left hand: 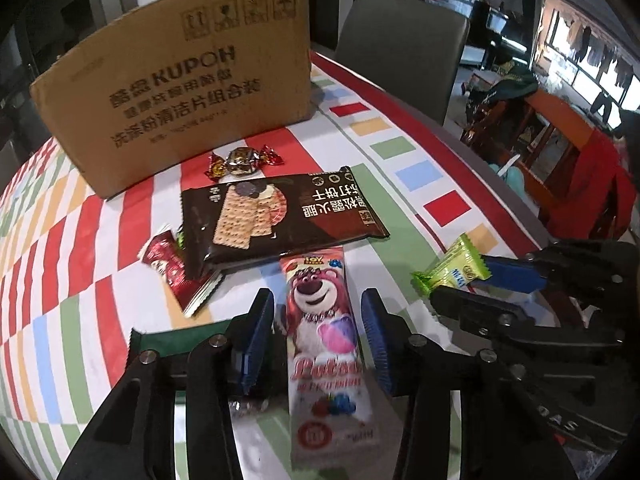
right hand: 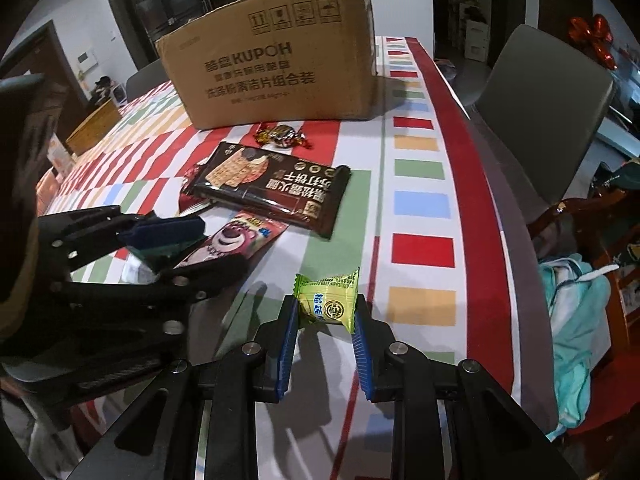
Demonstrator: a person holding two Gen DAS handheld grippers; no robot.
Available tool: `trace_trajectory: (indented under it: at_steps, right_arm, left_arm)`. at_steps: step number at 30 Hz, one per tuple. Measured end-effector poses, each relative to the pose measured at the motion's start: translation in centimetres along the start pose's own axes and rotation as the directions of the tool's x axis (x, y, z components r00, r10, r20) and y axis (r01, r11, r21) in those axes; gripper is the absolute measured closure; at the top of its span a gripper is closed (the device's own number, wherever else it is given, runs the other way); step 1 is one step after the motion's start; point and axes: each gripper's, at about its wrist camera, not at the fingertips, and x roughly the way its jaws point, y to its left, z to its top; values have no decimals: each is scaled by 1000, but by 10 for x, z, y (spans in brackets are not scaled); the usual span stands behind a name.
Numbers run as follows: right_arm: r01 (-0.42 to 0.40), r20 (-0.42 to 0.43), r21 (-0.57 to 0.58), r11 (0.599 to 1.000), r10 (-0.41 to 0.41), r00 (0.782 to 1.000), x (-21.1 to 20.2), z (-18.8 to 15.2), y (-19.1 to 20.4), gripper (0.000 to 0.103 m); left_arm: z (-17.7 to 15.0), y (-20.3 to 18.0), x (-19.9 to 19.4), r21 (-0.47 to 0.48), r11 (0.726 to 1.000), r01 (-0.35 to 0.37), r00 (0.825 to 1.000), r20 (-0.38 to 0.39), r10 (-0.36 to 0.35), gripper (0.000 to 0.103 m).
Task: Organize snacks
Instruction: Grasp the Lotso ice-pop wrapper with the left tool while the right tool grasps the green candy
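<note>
Cardboard box [right hand: 276, 68], largest item, stands at far end of the checked tablecloth [right hand: 420, 208]; side panel prints "KUPOH" over rows of Chinese characters, w/ four handling pictograms above. Presumably the snacks' destination, though its opening is not visible.

Cracker packet [left hand: 280, 216], dark brown, lies mid-table near the box; Chinese lettering reads upside down from the left wrist view, soda-cracker photo beside it. Its near-left end overlaps a red sachet [left hand: 172, 272].

Lotso pouch [left hand: 324, 336], pink bear print, "Toy Story" logo at far end, script "Lotso" lower down. Left gripper [left hand: 320, 340] straddles it, pads either side but a visible gap on the right, so not yet clamped. Risk: pouch is flat and slick; pads closing on its long edges may buckle it or skate over the film, and its far tip touches the cracker packet, so a drag could shift that too.

Green candy [right hand: 326, 304], small pillow wrapper w/ round seal and Chinese text, sits near-right of the pouch, well apart from the box. Right gripper [right hand: 326, 320] is clamped on it by its sides. Risk: grip looks shallow, at pad tips only; wrapper could slip out during a lift.

Twist-wrapped chocolates [left hand: 244, 162], smallest, lie just before the box; lettering too small to read.
</note>
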Motion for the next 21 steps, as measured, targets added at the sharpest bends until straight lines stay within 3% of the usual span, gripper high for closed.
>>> trace_trajectory:
  at_steps: [11,21]
  right_arm:
    - [-5,16,4,1000,5,1000,-1,6,-3,75]
    - [-11,44,-1,1000,11,999,-12,12,0,75]
  left_arm:
    - [6,2,12,-32,999,6,1000,-31,-6,72]
    - [2,10,-14,-92,996,14,1000,11,-13,73]
